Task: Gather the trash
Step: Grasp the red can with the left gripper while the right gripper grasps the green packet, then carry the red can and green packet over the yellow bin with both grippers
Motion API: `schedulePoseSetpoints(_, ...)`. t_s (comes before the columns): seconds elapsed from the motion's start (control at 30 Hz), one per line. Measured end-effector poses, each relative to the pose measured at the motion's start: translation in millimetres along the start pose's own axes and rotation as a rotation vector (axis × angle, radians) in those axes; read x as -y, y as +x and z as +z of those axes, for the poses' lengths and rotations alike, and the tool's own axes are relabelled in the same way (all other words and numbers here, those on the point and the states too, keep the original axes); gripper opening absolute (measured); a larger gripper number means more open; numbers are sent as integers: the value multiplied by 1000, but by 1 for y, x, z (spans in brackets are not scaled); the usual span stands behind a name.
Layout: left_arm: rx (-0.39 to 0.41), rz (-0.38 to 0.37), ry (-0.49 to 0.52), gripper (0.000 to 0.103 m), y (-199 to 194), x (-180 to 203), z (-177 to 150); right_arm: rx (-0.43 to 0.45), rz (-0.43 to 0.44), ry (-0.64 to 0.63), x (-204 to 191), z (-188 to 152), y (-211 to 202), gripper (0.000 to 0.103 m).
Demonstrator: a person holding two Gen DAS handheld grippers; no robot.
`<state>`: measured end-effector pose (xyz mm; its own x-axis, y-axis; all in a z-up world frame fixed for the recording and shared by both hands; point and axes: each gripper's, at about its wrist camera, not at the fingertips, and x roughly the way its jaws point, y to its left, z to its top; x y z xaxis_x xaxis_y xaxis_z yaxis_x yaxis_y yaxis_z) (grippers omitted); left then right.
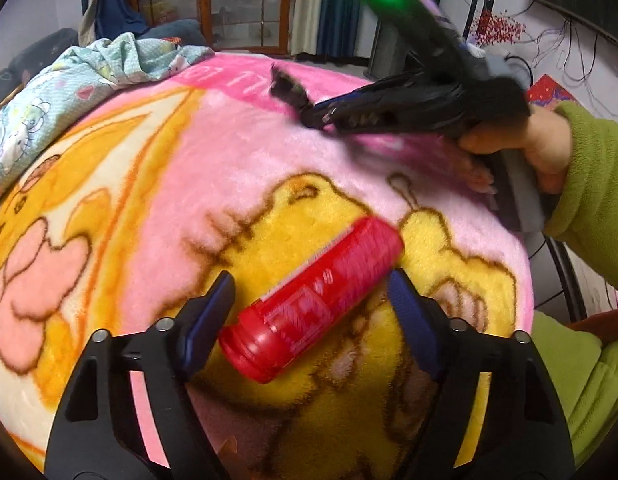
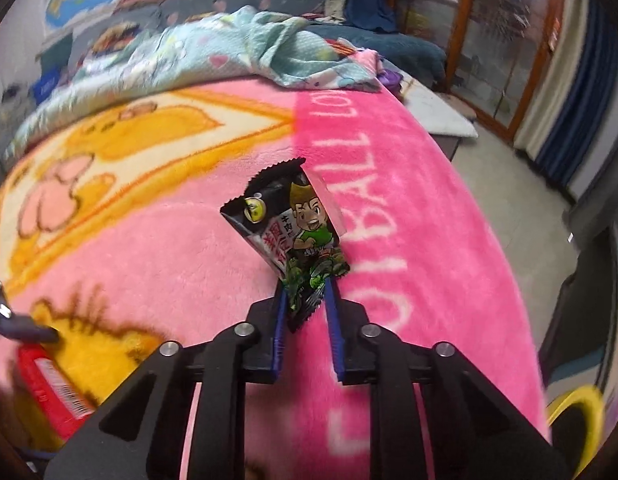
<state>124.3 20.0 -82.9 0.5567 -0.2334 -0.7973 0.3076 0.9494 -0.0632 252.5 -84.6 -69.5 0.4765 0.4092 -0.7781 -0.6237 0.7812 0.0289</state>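
A red plastic bottle [image 1: 309,300] lies on its side on the pink cartoon blanket [image 1: 237,168], between the open fingers of my left gripper [image 1: 311,294]; the fingers stand wide on either side of it. The bottle also shows in the right wrist view [image 2: 49,388] at lower left. My right gripper [image 2: 305,292] is shut on a black snack wrapper [image 2: 289,224] with a cartoon boy, held upright above the blanket [image 2: 149,240]. In the left wrist view the right gripper [image 1: 315,116] and wrapper [image 1: 287,88] are at the upper middle.
A light blue patterned quilt [image 1: 69,76] is bunched at the far end of the bed, also in the right wrist view [image 2: 189,52]. A yellow rim [image 2: 581,412] shows at the lower right beside the bed. Floor and wooden glass doors [image 2: 489,40] lie to the right.
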Motion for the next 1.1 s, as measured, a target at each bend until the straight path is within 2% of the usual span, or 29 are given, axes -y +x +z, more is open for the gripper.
schedulePoseSetpoints(0.03,-9,4,11,63,2,3,0,-3,18,19,2,-2,-2,4)
schedulePoseSetpoints(0.07,-14,9,21,58,3,5,0,2,29,48,6,-5,-6,4)
schedulePoseSetpoints(0.23,-26,36,54,56,9,15,0,14,50,107,16,-21,-28,4)
schedulePoseSetpoints(0.3,-21,46,53,44,9,15,1,19,52,120,19,-28,-35,4)
schedulePoseSetpoints(0.57,2,38,29,26,11,17,7,54,81,197,35,-52,-63,4)
schedulePoseSetpoints(0.83,37,-46,-74,23,15,18,25,105,61,258,60,-67,-98,4)
schedulePoseSetpoints(1.1,93,-91,-31,23,13,51,56,141,25,339,92,-82,-124,4)
